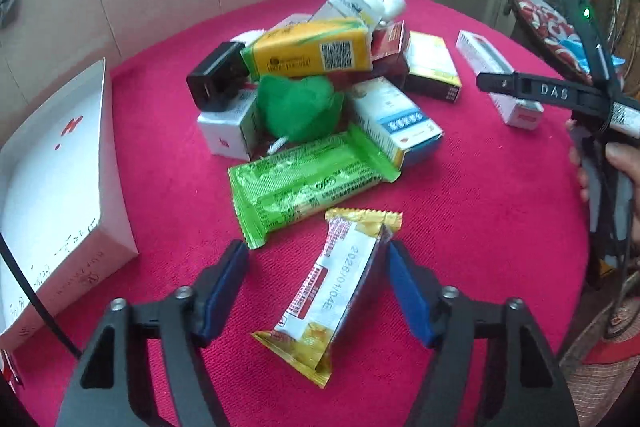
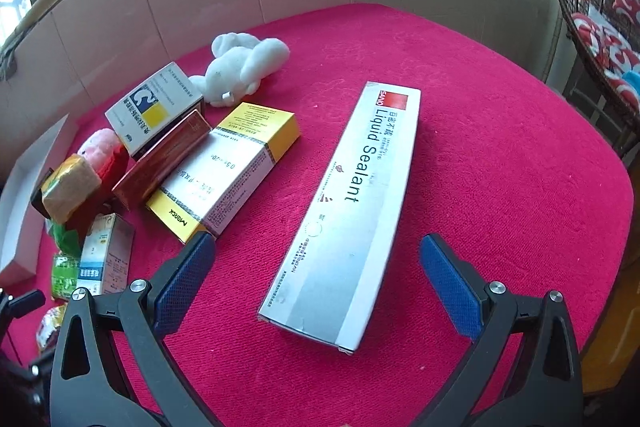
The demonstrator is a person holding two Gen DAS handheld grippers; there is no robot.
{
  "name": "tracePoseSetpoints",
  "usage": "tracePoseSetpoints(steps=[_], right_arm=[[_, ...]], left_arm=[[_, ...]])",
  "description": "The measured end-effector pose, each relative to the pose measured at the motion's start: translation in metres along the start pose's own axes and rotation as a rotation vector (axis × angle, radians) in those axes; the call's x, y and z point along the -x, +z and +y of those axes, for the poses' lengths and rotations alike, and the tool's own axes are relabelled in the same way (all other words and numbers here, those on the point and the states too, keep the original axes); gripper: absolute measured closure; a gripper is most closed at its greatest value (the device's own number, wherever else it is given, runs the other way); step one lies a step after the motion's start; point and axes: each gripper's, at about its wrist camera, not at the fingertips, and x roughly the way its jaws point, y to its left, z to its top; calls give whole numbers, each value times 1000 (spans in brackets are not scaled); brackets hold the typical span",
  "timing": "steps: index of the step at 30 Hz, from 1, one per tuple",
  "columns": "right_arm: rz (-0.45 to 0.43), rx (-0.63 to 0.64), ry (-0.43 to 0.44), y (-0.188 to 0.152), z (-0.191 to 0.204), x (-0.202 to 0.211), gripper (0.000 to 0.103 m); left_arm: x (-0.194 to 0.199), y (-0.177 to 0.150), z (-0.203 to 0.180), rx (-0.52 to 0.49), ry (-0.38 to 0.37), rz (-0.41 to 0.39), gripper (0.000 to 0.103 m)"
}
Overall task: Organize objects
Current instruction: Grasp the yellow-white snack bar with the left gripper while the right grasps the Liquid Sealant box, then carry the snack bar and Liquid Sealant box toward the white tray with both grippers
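Both tongs released over the red desk (image 1: 480,207).

Your left tongs (image 1: 316,263) straddle the yellow snack bar (image 1: 332,291), its right side against the right pad; your right tongs (image 2: 316,259) gape around the near end of the Liquid Sealant box (image 2: 352,211), not touching it.

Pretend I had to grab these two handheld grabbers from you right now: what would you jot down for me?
Left gripper: open, fingers on either side of the yellow snack bar lying on the red cloth, not yet closed on it.
Right gripper: open, empty, lined up over the near end of the Liquid Sealant box, which lies flat, apart from the rest.
Pile: green snack wrapper, yellow drink carton, green mesh pouch, black charger, medicine boxes and white plush toy heaped mid-table.
White box stands at the left edge.
Done: nothing visibly sorted. Left: everything.
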Motion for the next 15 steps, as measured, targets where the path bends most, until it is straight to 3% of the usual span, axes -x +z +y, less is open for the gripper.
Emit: tracePoseSetpoints(steps=[2,4,7,9,12,15], right_arm=[[3,4,5,0,-1,-2,3],[8,6,9,-2,-2,-4,9],[7,28,0,-5,-2,-5,29],[1,41,8,-5,-3,-4,36],[-6,38,23,-5,-7,-3,43],[-19,12,50,-5,-14,0,55]], left_arm=[[4,-2,-4,-21,-1,-16,39],[8,-6,-6,-40,-11,-20,51],[10,-7,-13,-63,-13,-27,64],[6,-4,-20,-80,-10,-32,68],[7,-6,-24,-74,-9,-46,83],[10,-9,-21,-50,11,-68,84]])
